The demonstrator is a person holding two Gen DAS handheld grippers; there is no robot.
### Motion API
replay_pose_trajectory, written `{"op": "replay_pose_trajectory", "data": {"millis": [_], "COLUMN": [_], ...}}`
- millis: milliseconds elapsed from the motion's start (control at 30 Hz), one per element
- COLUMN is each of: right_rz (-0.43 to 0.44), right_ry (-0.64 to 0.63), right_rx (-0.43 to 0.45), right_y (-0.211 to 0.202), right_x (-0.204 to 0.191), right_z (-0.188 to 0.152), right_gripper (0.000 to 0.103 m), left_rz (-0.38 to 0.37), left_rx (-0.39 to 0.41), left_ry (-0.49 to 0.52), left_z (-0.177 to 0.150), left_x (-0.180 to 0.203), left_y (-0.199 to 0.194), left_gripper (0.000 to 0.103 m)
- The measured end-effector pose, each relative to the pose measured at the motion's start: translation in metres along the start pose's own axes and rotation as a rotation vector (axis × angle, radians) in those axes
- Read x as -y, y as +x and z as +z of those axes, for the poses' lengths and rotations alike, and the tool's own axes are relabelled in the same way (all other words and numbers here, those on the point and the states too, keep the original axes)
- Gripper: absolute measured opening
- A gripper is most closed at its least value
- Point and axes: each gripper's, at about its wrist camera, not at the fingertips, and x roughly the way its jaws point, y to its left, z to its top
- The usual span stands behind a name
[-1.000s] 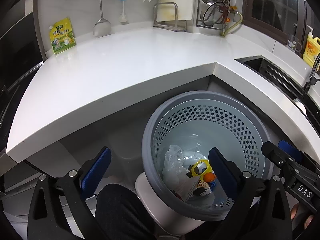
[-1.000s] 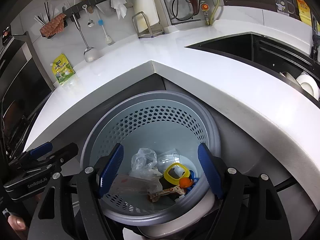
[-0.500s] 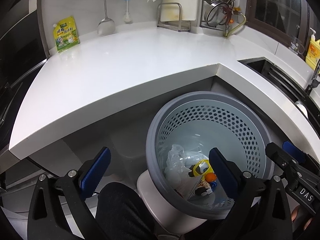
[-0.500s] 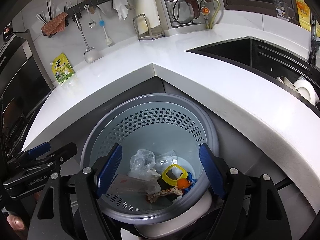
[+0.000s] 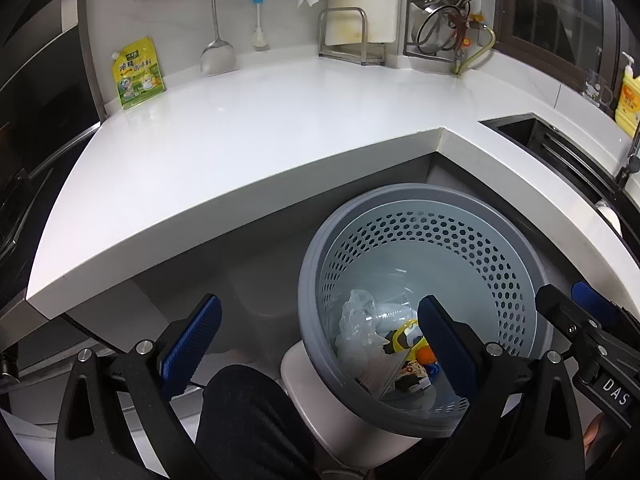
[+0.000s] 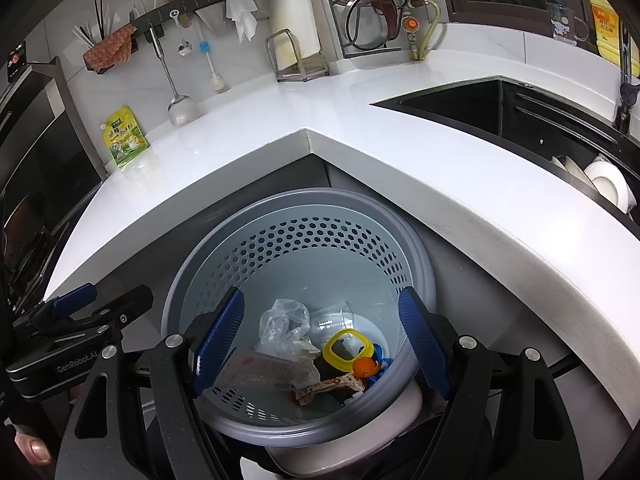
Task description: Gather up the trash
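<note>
A grey perforated trash basket [image 5: 500, 240] [image 6: 328, 236] stands below the corner of the white counter [image 5: 260, 132] [image 6: 400, 152]. Inside lie a crumpled clear plastic bag [image 6: 284, 320] [image 5: 356, 320], a clear cup [image 6: 332, 320], a yellow ring lid [image 6: 346, 350] [image 5: 402, 334], an orange cap [image 6: 365, 366] and a snack wrapper [image 6: 328, 386]. My left gripper [image 5: 316, 340] is open and empty, at the basket's left rim. My right gripper [image 6: 320, 340] is open and empty, above the basket's opening.
A yellow-green seasoning pouch [image 5: 138, 74] [image 6: 124, 136] leans on the back wall. Utensils [image 6: 176, 80] hang on a rail. A cutting board rack [image 5: 352, 36] and dish rack [image 6: 372, 12] stand at the back. A dark sink [image 6: 520, 116] holds plates at right. A yellow bottle [image 5: 630, 100] stands far right.
Both grippers have drawn back and up slightly from the basket; the counter and wall show a little more. Jaws stay open.
</note>
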Motion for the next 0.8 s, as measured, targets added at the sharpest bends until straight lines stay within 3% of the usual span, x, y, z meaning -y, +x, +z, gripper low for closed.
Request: {"op": "replay_pose_trajectory", "data": {"millis": [800], "right_rz": [-0.001], "right_ry": [-0.002], "right_rx": [0.000], "right_y": [-0.0008], "right_x": [-0.0021], "right_z": [-0.0013], "right_gripper": [0.076], "left_rz": [0.021], "left_rx": [-0.007], "left_ry": [0.019], "left_z": [-0.0022], "left_x": [0.0022], "left_y": [0.0021], "left_gripper": [0.097]}}
